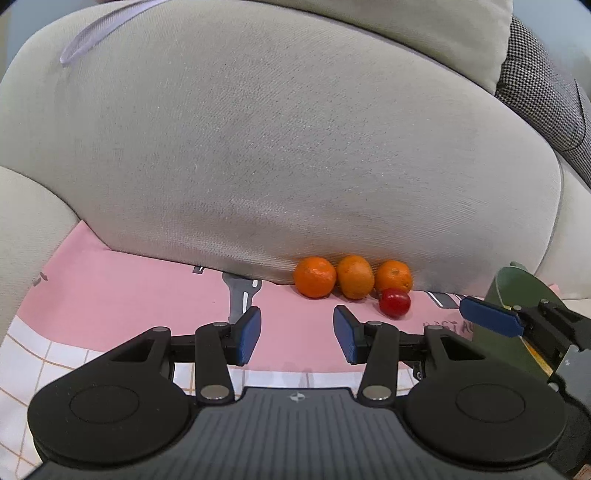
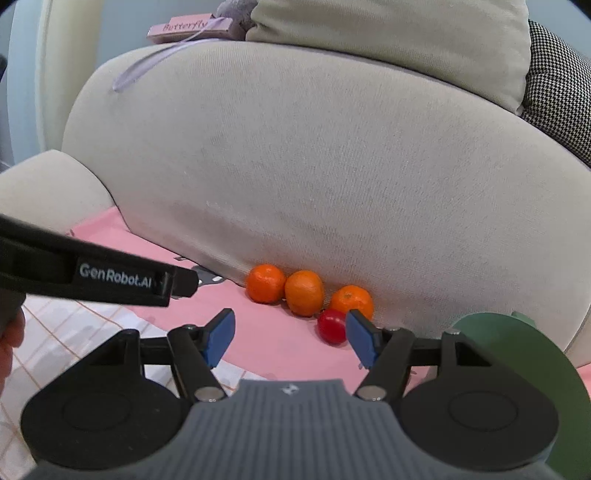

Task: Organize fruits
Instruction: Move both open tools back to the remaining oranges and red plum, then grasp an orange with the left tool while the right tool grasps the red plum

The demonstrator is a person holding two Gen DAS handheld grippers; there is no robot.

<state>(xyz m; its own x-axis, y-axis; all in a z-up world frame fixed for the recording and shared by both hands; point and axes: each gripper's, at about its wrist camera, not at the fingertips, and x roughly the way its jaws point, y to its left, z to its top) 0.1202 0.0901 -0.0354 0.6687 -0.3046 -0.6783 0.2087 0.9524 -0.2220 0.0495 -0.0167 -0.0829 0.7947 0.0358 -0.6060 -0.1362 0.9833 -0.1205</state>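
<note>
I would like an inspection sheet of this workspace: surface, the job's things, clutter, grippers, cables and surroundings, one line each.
Surface: pink cloth with a printed pattern, spread on a sofa seat.
Job's things: three oranges in a row against the grey back cushion; one small red fruit in front of the rightmost orange; a dark green container at the right, inside not visible.
Clutter: nothing seen.
Grippers: left gripper open and empty; right gripper open and empty, one finger near the red fruit.
Cables: nothing seen.
Surroundings: houndstooth pillow, a pink tag reading "Butterfly", a lilac ribbon.
</note>
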